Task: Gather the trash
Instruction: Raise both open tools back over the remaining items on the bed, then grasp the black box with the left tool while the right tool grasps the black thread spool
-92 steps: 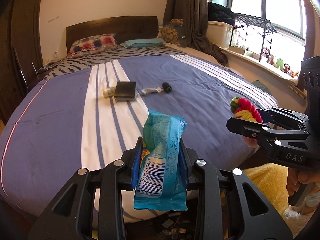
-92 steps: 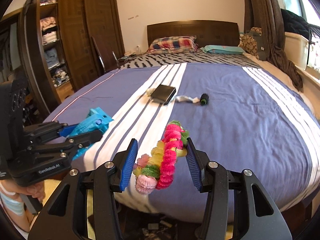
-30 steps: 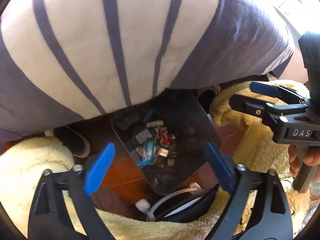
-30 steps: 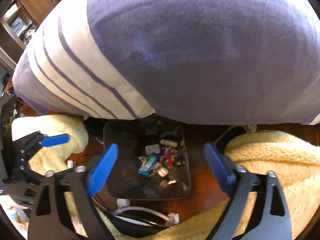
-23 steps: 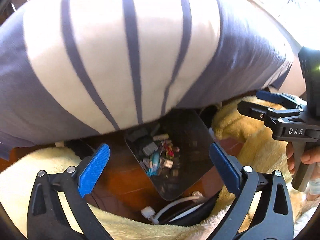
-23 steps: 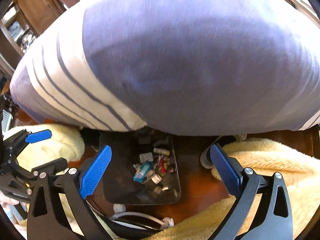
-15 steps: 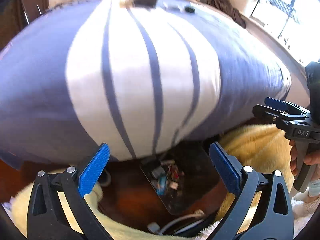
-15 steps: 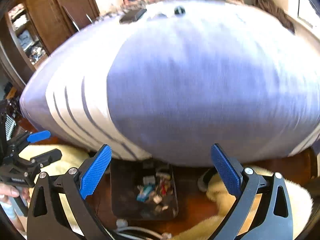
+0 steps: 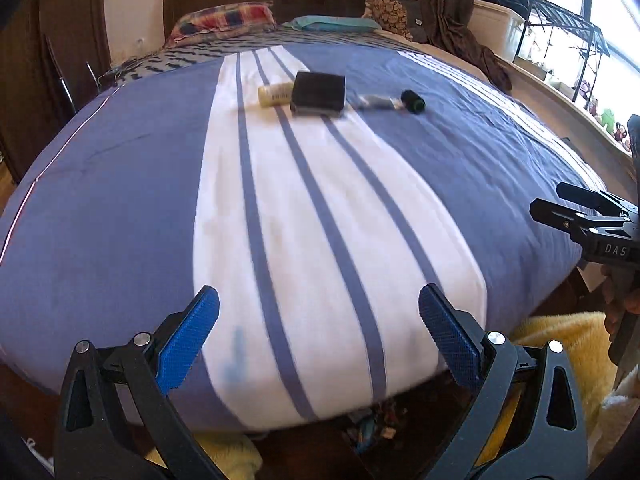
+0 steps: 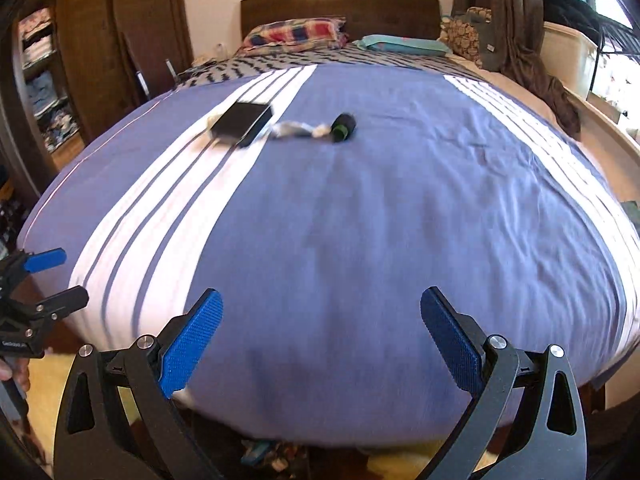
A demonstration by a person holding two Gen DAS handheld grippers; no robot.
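Both wrist cams have tilted up since 1 s ago: then I was looking down into the bin, now I see across the bed w/ its blue-and-white striped cover. Blue wrapper and pink/yellow garland I held 3 s ago are out of the jaws.

Trash bin is only a sliver under the bed's near edge in left cam; some mixed scraps show in it, incl. a blue bit. Right cam shows the same jumble, blurred.

Left gripper and right gripper: jaws spread wide, nothing between the blue pads.

Mid-bed, smaller stuff: black box, cream bottle touching its left side, crumpled wrapper to its right, then a dark cylinder.
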